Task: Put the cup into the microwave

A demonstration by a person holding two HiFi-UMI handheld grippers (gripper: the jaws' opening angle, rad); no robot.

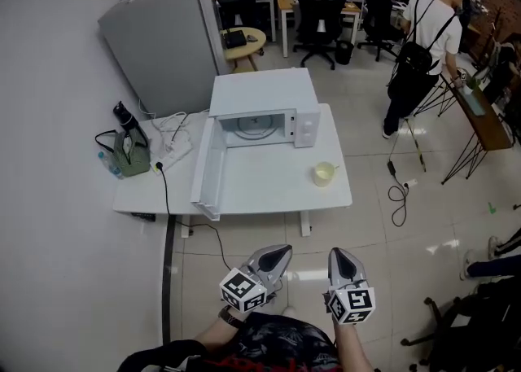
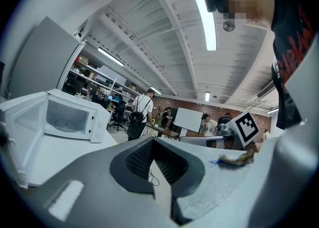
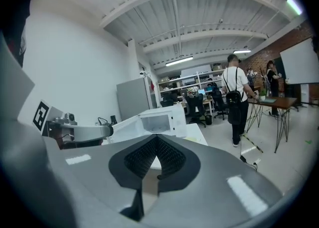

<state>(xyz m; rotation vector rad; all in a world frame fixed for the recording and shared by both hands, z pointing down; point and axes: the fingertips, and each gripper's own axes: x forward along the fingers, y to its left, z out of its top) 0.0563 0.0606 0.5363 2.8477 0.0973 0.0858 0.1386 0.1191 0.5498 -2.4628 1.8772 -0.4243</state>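
A pale yellow cup point(image 1: 324, 173) stands near the right front corner of the white table point(image 1: 269, 191). Behind it sits the white microwave point(image 1: 262, 110) with its door point(image 1: 207, 168) swung wide open to the left and the cavity showing its turntable. Both grippers hang over the floor in front of the table, well short of the cup. My left gripper point(image 1: 281, 256) is shut and holds nothing, and the same goes for my right gripper point(image 1: 339, 258). The left gripper view shows the microwave point(image 2: 70, 119) at left beyond my shut left gripper point(image 2: 152, 143). My right gripper point(image 3: 155, 139) points toward the microwave point(image 3: 162, 120).
A grey cabinet point(image 1: 163, 37) stands behind the table's left end. A green bag point(image 1: 130, 153), a power strip and cables point(image 1: 172, 146) lie on the table's left part. A person with a backpack point(image 1: 419, 53) stands at the right by a wooden desk point(image 1: 480, 114). Cables point(image 1: 399, 193) trail on the floor.
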